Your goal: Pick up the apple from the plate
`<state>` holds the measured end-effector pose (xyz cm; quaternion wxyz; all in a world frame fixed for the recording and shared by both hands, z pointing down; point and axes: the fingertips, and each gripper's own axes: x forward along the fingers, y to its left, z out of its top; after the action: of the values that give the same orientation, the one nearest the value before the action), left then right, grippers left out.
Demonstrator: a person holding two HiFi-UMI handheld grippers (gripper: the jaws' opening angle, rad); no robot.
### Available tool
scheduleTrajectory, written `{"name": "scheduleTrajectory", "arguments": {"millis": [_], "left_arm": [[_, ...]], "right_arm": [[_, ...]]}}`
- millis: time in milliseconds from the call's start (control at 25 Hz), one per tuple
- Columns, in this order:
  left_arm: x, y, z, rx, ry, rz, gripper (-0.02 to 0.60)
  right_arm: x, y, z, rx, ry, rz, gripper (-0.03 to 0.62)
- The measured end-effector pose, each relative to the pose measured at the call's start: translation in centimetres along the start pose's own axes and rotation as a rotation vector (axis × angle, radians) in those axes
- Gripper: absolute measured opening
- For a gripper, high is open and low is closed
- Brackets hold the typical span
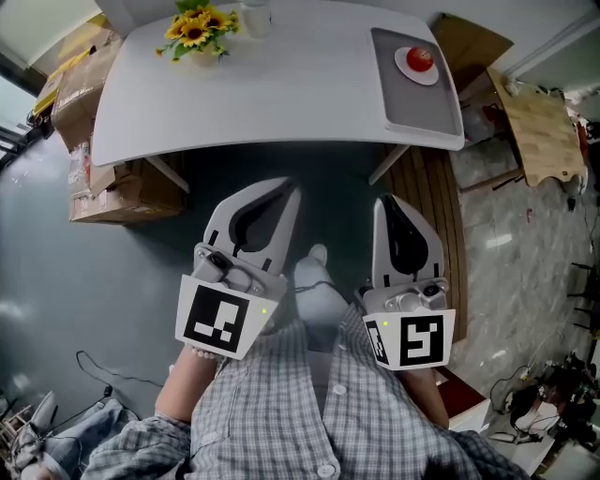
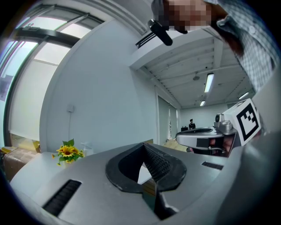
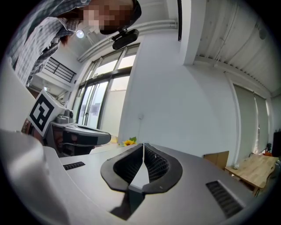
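Observation:
A red apple (image 1: pixel 420 59) rests on a small white plate (image 1: pixel 409 68), which lies on a grey tray (image 1: pixel 412 112) at the right end of the white table (image 1: pixel 272 89). Both grippers are held low over the floor, well short of the table. My left gripper (image 1: pixel 284 188) is shut with its tips touching and nothing between them; its own view shows the same at the left gripper (image 2: pixel 144 145). My right gripper (image 1: pixel 386 201) is likewise shut and empty, with the tips of the right gripper (image 3: pixel 143 144) meeting. Neither gripper view shows the apple.
A pot of sunflowers (image 1: pixel 197 31) and a clear cup (image 1: pixel 254 17) stand at the table's far side. Cardboard boxes (image 1: pixel 84 112) are stacked left of the table. A wooden board (image 1: pixel 544 131) lies to the right. Cables (image 1: pixel 103 375) trail on the grey floor.

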<state>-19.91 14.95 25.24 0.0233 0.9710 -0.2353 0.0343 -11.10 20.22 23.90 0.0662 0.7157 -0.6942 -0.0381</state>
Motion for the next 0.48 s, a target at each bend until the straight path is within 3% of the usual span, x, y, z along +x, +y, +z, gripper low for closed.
{"name": "scheduleTrajectory", "arguments": {"millis": [480], "left_arm": [[8.1, -0.6, 0.7, -0.008, 0.022, 0.121, 0.009]], "right_arm": [[3.7, -10.1, -1.8, 0.012, 0.007, 0.055, 0.026]]}}
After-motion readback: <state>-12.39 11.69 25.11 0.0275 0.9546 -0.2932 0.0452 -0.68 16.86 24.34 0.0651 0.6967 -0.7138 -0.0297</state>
